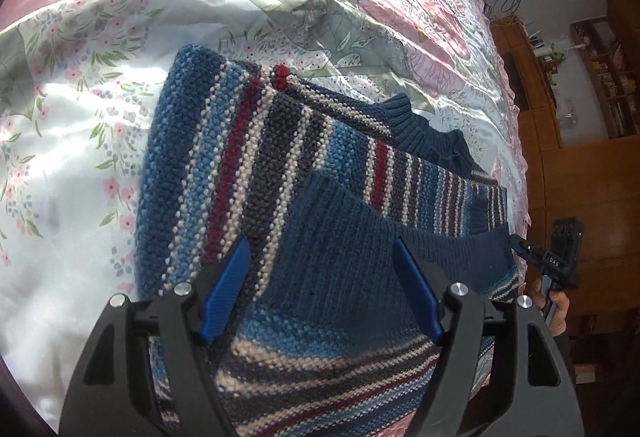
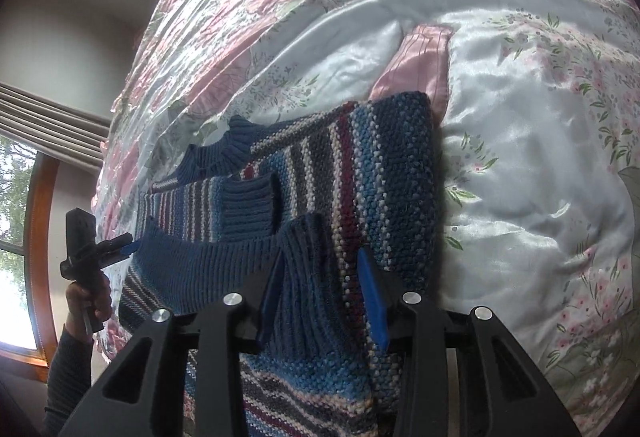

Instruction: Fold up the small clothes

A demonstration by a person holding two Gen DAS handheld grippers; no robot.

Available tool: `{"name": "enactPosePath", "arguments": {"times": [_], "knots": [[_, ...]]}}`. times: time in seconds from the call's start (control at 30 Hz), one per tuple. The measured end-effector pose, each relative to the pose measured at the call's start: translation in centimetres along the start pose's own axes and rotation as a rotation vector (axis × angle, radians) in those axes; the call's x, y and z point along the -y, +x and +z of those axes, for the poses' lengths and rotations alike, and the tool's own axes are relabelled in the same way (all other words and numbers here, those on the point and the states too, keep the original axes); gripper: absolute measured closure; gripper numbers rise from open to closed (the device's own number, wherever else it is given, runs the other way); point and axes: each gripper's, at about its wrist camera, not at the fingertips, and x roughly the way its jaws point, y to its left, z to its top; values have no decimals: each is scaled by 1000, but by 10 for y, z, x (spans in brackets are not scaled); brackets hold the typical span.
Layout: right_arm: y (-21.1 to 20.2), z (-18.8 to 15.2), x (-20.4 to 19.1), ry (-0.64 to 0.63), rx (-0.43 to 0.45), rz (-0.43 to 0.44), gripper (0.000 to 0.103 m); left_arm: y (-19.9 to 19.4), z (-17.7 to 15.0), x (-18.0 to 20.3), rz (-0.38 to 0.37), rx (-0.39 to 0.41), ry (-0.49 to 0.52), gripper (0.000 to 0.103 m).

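Right up against the lens, the left gripper [image 1: 322, 293] has its blue pads spread wide. It grips nothing: the blue, white and maroon striped knitted sweater [image 1: 240, 157] simply runs under and between the jaws. My read is that this side is free to pick its next hold.

Just ahead of those jaws the sweater's dark blue ribbed hem [image 1: 360, 237] stands raised in a band, so the bottom looks to be coming up toward the ribbed blue collar [image 1: 408, 125], further out beyond the fingertips. The whole garment lies on a shiny floral satin bedspread [image 1: 100, 97], which spreads out left of the jaws.

Over to the right, the right gripper [image 2: 322, 301] is set much narrower, with a thick bunch of that ribbed hem filling the gap between its pads. That looks like a real hold, likely what keeps the hem up. Off to its left a hand [image 2: 90, 301] carries the other tool at the hem's far corner.
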Motion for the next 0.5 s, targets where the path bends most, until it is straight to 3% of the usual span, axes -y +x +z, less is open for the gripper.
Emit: {"name": "enactPosePath", "arguments": {"times": [0.17,0.2,0.23,0.33,0.37,0.43,0.5], "knots": [[7,0,-1,-28,-13,-1,63,9,0,5,10,-19,46,30],[6,-1,-1,-32,-9,0,64,9,0,5,8,-21,54,41],[4,-1,-1,-34,-6,0,64,10,0,7,9,-26,68,61],[2,-4,-1,-43,2,3,69,12,-2,10,36,-25,98,76],[1,-5,-2,-50,0,1,77,11,-2,10,33,-23,99,77],[-2,-8,-4,-69,12,-18,89,8,-3,11,34,-1,105,92],[-5,-9,-5,-72,25,-12,93,3,-6,13,28,28,113,94]]}}
